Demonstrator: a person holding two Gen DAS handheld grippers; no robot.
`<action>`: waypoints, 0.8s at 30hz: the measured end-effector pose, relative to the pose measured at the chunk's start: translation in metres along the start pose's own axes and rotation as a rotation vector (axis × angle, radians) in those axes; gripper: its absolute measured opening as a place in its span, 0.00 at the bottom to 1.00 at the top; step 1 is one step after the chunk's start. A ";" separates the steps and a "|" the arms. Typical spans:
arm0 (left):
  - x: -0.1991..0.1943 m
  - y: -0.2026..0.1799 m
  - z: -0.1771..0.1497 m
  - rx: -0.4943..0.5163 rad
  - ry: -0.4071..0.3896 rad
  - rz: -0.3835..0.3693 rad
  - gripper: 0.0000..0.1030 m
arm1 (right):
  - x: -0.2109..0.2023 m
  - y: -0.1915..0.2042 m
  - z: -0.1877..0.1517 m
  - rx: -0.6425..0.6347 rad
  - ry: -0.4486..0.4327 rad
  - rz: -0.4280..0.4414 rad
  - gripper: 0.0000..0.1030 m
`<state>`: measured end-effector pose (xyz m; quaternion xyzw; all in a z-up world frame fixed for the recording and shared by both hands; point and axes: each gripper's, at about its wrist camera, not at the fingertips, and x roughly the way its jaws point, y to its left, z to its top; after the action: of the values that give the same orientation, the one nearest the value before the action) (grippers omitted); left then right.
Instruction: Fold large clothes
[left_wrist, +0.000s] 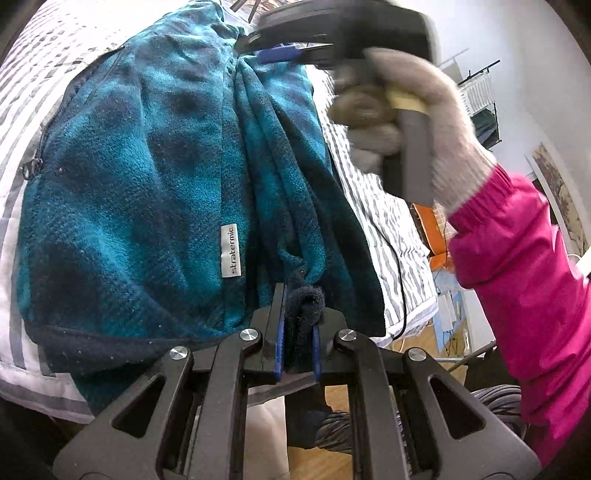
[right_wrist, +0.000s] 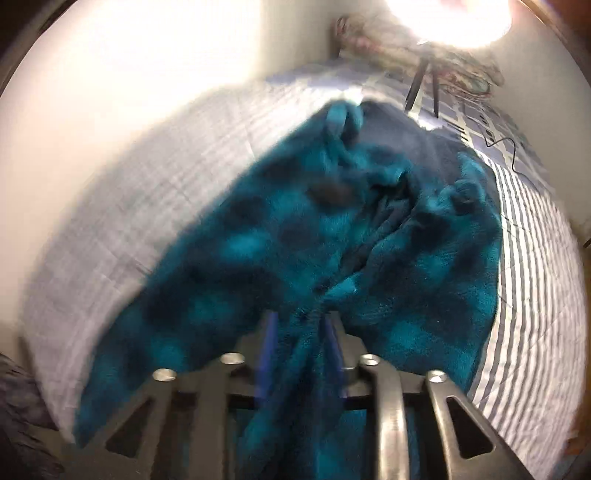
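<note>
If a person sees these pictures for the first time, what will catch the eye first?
The teal fleece fills the middle of both views, spread over a striped bedcover, with a white label on it. The left gripper has its jaws shut on a dark hem at the bottom of its view, and the right gripper holds a bunch of the same fleece. At the right of the left view, a gloved hand in a pink sleeve stands out.
</note>
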<state>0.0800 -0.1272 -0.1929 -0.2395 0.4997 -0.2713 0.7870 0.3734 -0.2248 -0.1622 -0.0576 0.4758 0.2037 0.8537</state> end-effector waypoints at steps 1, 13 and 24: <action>-0.002 0.000 0.000 -0.004 -0.003 -0.001 0.09 | -0.014 -0.011 -0.005 0.054 -0.025 0.015 0.30; -0.020 0.014 0.002 -0.007 -0.006 -0.009 0.09 | -0.106 -0.077 -0.108 0.321 -0.034 0.053 0.33; -0.018 0.018 0.002 0.002 0.024 0.005 0.10 | -0.065 -0.067 -0.202 0.474 0.133 0.184 0.49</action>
<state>0.0790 -0.1020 -0.1921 -0.2344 0.5096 -0.2727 0.7817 0.2111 -0.3639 -0.2233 0.1743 0.5687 0.1593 0.7879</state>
